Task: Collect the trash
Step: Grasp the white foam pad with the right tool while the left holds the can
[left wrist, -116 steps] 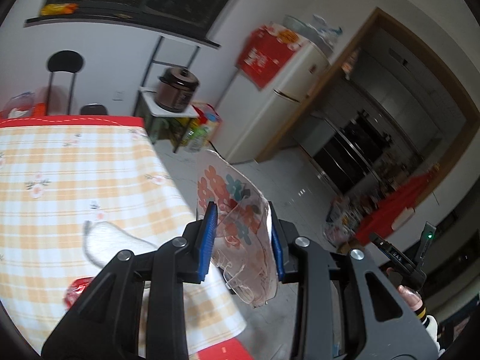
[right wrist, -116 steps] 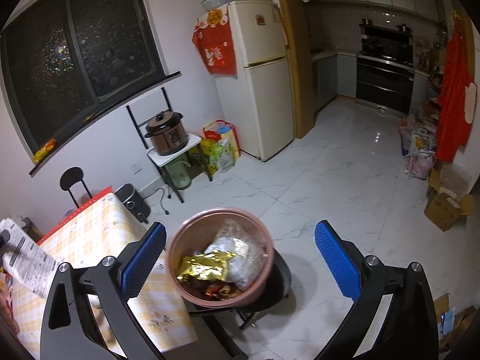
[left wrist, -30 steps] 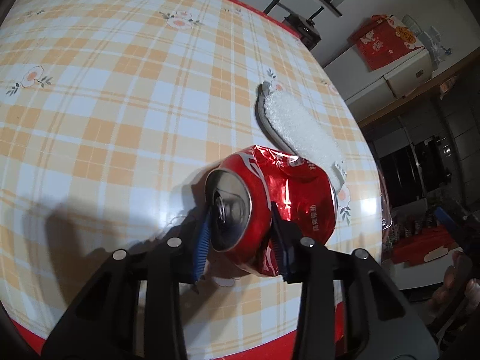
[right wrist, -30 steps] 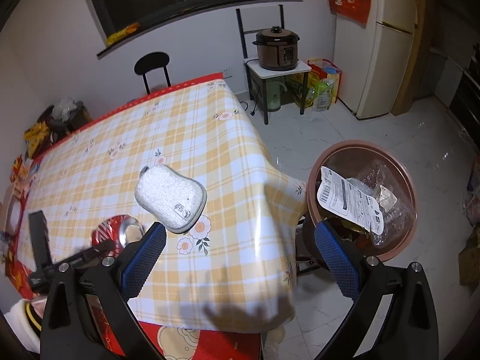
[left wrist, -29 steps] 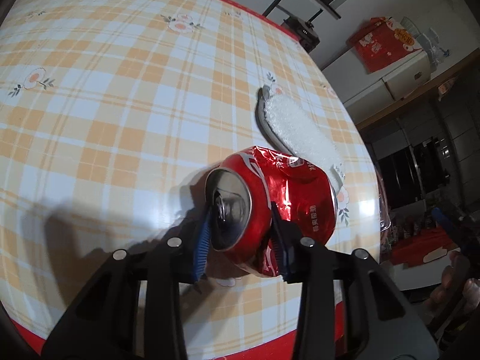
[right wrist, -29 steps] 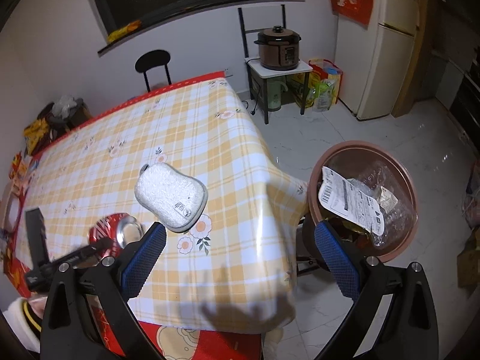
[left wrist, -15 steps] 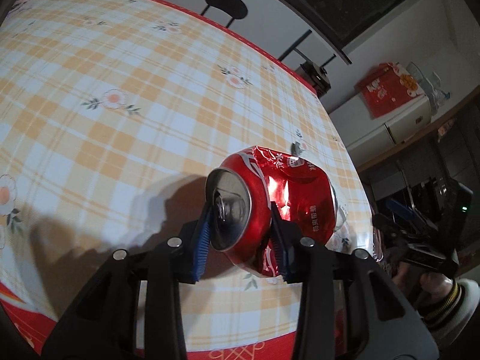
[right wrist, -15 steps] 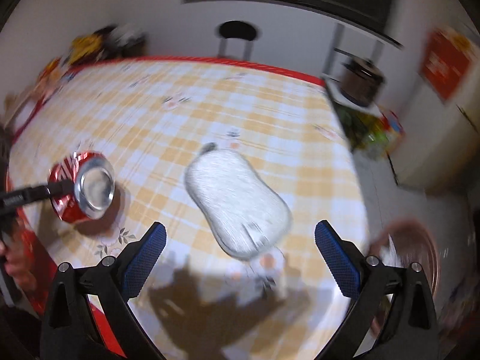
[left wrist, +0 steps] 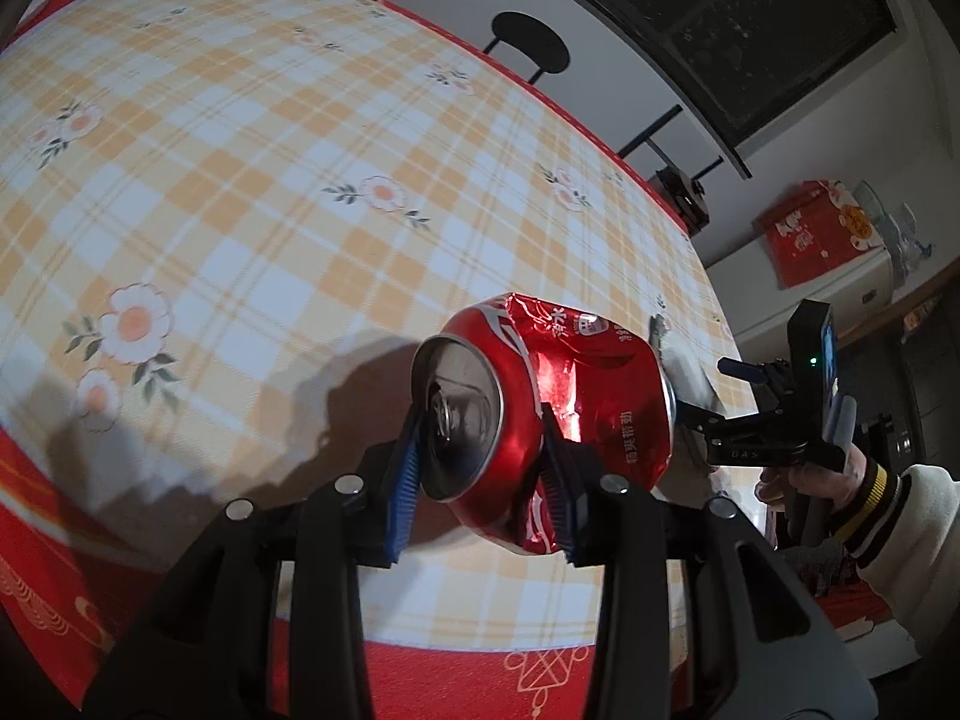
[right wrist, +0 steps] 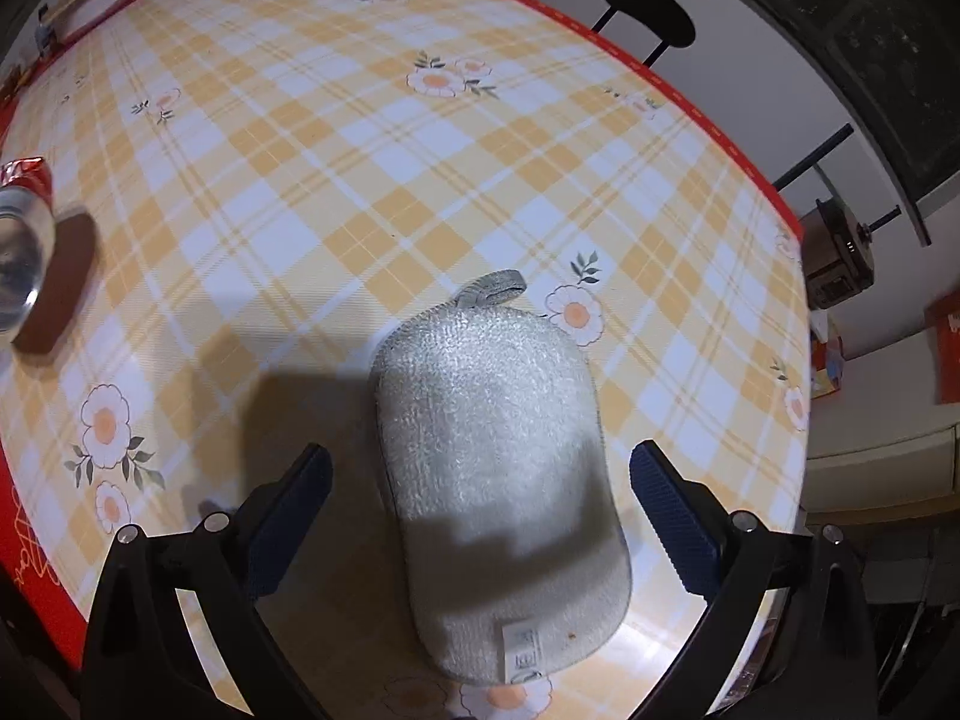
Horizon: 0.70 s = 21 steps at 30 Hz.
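Observation:
My left gripper [left wrist: 483, 468] is shut on a crushed red soda can [left wrist: 540, 420] and holds it above the yellow checked tablecloth [left wrist: 240, 180]. The can's end also shows at the left edge of the right wrist view [right wrist: 18, 252]. My right gripper [right wrist: 480, 516] is open, its fingers on either side of a white fleecy pad [right wrist: 492, 468] that lies on the table near its edge. The right gripper [left wrist: 750, 414] shows at the right of the left wrist view, with the pad [left wrist: 684, 360] mostly hidden behind the can.
A black stool [right wrist: 648, 12] stands beyond the table's far edge. A brown rice cooker [right wrist: 840, 258] sits on a stand at the right. A fridge with a red cover [left wrist: 822, 240] is farther right. The tablecloth has a red border [left wrist: 420, 678].
My left gripper has lifted the can off the table. My right gripper has swung from the trash bin to the table and come down over the white pad.

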Available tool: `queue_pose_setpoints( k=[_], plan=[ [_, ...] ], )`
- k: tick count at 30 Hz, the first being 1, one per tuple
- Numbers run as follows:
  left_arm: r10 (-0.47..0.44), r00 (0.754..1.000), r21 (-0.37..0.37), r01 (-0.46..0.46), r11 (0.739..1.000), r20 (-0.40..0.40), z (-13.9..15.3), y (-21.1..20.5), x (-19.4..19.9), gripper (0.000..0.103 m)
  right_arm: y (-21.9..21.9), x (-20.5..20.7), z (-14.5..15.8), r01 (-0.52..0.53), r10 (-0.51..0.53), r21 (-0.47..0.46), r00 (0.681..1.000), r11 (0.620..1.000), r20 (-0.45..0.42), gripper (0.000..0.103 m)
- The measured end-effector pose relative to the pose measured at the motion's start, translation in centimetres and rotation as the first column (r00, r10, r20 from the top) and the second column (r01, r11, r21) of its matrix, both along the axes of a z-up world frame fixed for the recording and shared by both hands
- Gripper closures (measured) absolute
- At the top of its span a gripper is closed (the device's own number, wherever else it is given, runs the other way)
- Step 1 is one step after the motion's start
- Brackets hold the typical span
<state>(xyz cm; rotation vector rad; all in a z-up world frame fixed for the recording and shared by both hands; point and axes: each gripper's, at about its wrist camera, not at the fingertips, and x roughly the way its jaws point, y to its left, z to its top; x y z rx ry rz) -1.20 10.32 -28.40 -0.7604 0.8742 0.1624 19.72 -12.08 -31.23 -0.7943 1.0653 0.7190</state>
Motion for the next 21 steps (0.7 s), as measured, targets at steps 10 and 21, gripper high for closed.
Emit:
queue_pose_setpoints(
  k=[10, 21],
  plan=[
    [0.038, 0.999, -0.006, -0.038, 0.999, 0.001, 0.3, 0.3, -1.5, 0.064, -0.7, 2.4, -1.3, 0.143, -0.132, 0.063, 0.980, 0.988, -0.145, 0.005],
    [-0.009, 1.000, -0.006, 0.009, 1.000, 0.009, 0.4, -0.6, -0.3, 0.064, -2.4, 1.7, -1.6, 0.318, -0.298, 0.117, 0.941, 0.941, -0.160, 0.004]
  ],
)
